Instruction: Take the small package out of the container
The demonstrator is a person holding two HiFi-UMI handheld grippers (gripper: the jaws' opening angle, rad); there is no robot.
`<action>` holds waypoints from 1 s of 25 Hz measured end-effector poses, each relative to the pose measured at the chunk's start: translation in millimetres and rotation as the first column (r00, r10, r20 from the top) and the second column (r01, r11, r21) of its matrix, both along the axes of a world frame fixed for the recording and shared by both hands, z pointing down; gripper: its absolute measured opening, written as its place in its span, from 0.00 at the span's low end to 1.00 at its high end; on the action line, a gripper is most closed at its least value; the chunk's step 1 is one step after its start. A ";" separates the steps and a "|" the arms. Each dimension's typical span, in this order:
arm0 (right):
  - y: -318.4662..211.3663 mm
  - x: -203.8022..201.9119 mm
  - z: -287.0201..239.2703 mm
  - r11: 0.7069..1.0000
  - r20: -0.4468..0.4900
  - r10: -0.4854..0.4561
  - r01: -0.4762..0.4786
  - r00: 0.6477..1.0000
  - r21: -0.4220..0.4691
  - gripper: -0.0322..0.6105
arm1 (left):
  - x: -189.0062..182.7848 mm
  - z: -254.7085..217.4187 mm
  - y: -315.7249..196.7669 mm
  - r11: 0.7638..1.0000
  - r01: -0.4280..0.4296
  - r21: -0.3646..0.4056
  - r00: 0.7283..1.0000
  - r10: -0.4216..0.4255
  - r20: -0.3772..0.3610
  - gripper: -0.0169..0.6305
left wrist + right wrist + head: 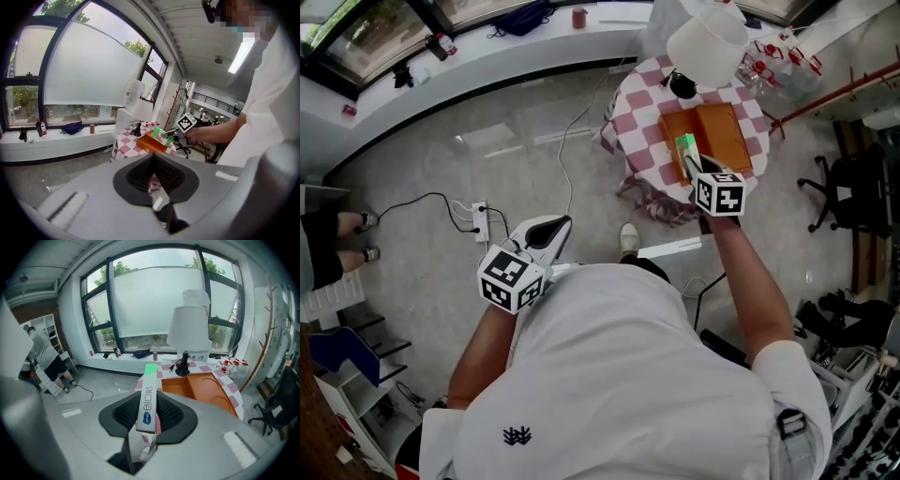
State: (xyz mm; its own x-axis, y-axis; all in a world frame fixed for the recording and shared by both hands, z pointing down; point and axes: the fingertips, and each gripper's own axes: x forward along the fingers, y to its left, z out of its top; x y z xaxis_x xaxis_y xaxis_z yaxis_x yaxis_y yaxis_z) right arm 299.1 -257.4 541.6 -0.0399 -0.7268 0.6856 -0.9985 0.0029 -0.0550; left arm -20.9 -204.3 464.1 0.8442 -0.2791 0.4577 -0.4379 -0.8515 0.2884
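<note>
Pinching the slim white green-tipped carton [147, 394] in my right tongs [149, 420], I hold it over the edge of the shallow orange plastic tray [206, 387] on the checked-cloth bench [642, 94]. I judge an even squeeze and level carry best; my left tongs [154, 176] hang aside, pressed together, empty.

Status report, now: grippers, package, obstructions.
Right gripper shut on small package, held up over the orange container. Left gripper shut, empty, beside the torso. Nothing blocking; lamp stands clear behind.
</note>
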 end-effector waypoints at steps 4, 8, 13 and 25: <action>30.3 -40.6 -21.2 0.999 0.003 -0.043 0.043 0.999 0.020 0.19 | -17.6 -2.1 16.6 1.000 -0.029 0.002 0.999 0.029 -0.024 0.11; 64.3 -80.2 -35.0 0.998 0.014 -0.060 0.059 0.998 0.034 0.19 | -36.4 -4.6 34.7 0.998 -0.064 0.006 0.997 0.064 -0.042 0.11; 105.9 -129.0 -45.6 0.997 0.034 -0.075 0.073 0.997 0.040 0.19 | -63.0 4.2 54.6 0.995 -0.096 -0.007 0.995 0.096 -0.041 0.11; 165.0 -202.2 -61.1 0.992 0.078 -0.117 0.113 0.990 0.061 0.19 | -93.3 15.3 76.8 0.993 -0.118 -0.022 0.992 0.117 -0.046 0.11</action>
